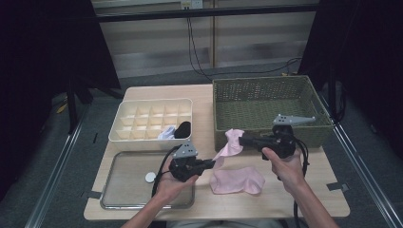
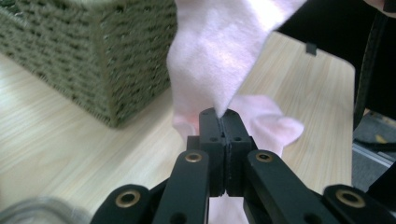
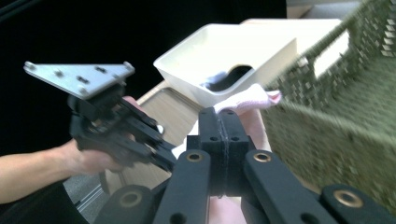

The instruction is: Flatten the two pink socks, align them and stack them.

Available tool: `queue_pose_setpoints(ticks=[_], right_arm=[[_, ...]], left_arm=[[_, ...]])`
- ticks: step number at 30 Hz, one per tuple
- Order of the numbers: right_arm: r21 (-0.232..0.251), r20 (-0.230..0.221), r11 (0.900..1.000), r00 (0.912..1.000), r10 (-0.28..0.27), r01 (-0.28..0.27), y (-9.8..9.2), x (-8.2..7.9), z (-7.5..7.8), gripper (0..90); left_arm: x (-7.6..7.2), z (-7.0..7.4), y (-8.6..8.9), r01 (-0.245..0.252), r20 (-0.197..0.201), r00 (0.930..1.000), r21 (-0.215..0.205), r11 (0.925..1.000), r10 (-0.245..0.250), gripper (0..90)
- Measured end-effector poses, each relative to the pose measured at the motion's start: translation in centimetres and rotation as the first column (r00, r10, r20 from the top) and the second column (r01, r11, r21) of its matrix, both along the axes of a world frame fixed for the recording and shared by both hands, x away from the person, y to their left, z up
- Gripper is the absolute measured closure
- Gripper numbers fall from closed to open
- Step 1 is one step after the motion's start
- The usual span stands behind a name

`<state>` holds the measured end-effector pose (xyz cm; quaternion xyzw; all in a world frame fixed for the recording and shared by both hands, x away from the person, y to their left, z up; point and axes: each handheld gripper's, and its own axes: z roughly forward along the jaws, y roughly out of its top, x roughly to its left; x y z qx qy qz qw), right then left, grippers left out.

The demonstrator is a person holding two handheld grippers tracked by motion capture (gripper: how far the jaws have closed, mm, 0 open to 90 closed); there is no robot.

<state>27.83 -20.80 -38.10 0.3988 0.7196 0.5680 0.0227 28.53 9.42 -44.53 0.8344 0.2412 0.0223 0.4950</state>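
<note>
Just in front of the green wicker basket, both the left gripper and the right gripper have their jaws clamped on one pink sock stretched between them above its mate on the worktop, so the pairing step looks underway and next calls for laying it squarely over that mate.

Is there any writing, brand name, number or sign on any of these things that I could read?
None: no readable text stands anywhere.
Pink sock, held by both hand-held grippers: plain fabric.
Second pink sock on the table: plain.
Woven basket: no label.
White divided box: no marking.
Metal tray: unmarked.
Small fitting at the top edge of the high view: too small to read.
</note>
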Motion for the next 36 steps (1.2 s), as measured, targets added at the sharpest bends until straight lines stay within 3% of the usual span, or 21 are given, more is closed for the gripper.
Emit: queue_pose_setpoints(ticks=[6, 7, 11, 17, 22, 25, 30, 33, 34, 35, 36], right_arm=[[-0.026, -0.049, 0.999, 0.9984, -0.027, 0.026, -1.3, -0.8, -2.4, 90.0], [-0.033, -0.057, 0.999, 0.9979, -0.033, 0.031, -1.4, -0.9, -2.8, 90.0], [-0.065, -0.068, 0.997, 0.9967, -0.043, 0.039, -1.8, -1.7, -4.2, 90.0], [-0.089, -0.104, 0.995, 0.9928, -0.06, 0.051, -2.8, -2.9, -5.9, 90.0], [-0.114, -0.136, 0.991, 0.9868, -0.088, 0.073, -3.9, -3.6, -7.1, 90.0], [-0.121, -0.14, 0.99, 0.9858, -0.093, 0.076, -4.3, -3.6, -7.6, 90.0], [-0.16, -0.162, 0.985, 0.9822, -0.095, 0.069, -4.4, -4.4, -8.7, 89.7], [-0.171, -0.17, 0.983, 0.9808, -0.096, 0.067, -4.5, -4.6, -8.9, 89.0], [-0.181, -0.173, 0.981, 0.9796, -0.102, 0.07, -4.7, -4.8, -9.1, 83.6], [-0.181, -0.173, 0.981, 0.9796, -0.102, 0.07, -4.7, -4.8, -9.1, 83.6], [-0.193, -0.166, 0.978, 0.9802, -0.107, 0.074, -4.9, -4.9, -9.2, 81.5]], left_arm=[[-1.1, -0.1, 0.4, 0.003, 0.021, 0.9998, 0.044, 0.999, -0.004, 89.3], [-1.1, -0.4, 0.2, -0.001, 0.033, 0.9995, 0.067, 0.9977, -0.001, 89.3], [-1.6, -1.2, -0.4, 0.005, 0.025, 0.9997, 0.093, 0.9956, -0.007, 88.9], [-2.0, -2.1, -1.1, 0.066, -0.01, 0.9978, 0.105, 0.9923, -0.065, 82.0], [-2.4, -2.1, -1.1, 0.12, -0.026, 0.9926, 0.089, 0.9887, -0.118, 73.4], [-2.3, -2.0, -0.7, 0.118, -0.038, 0.9926, 0.079, 0.9898, -0.116, 71.8], [-1.6, -2.4, 0.1, 0.074, -0.076, 0.9946, 0.045, 0.9962, -0.071, 74.4], [-1.4, -2.5, 0.1, 0.06, -0.084, 0.9949, 0.048, 0.997, -0.056, 74.4], [-1.3, -2.6, 0.0, 0.058, -0.085, 0.9949, 0.048, 0.9972, -0.054, 73.7], [-1.3, -2.6, -0.1, 0.043, -0.082, 0.9959, 0.053, 0.9977, -0.038, 73.7], [-1.2, -2.8, -0.4, 0.039, -0.073, 0.9967, 0.06, 0.9974, -0.035, 68.5]])
